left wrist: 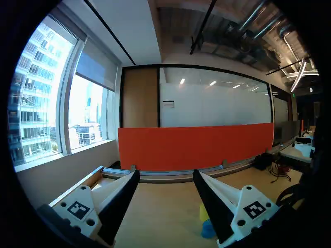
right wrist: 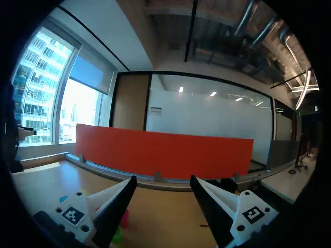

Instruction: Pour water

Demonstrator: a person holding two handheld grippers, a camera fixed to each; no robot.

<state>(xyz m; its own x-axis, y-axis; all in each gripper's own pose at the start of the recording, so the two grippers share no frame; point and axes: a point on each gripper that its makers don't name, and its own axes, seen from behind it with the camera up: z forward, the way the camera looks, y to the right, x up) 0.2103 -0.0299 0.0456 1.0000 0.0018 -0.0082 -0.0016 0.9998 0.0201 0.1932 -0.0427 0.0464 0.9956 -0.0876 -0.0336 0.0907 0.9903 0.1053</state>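
An office room, with tall windows on one side and an orange partition standing along the far edge of a pale wooden counter; a glass wall rises behind the partition. The left gripper hangs above the counter with its jaws wide apart and nothing between them; the right gripper is likewise spread wide and empty. The task looks to be at its very start, an approach with nothing grasped. A yellow thing and a blue thing sit low on the counter just beside the left gripper's right finger, half covered by it; in the right gripper view a pink thing and a green thing peep out behind the left finger. These are probably the vessels for pouring, though their shapes are cut off and I cannot tell cup from jug, nor whether any holds water; the next move calls for tipping a gripper down toward them and centring one between the jaws.
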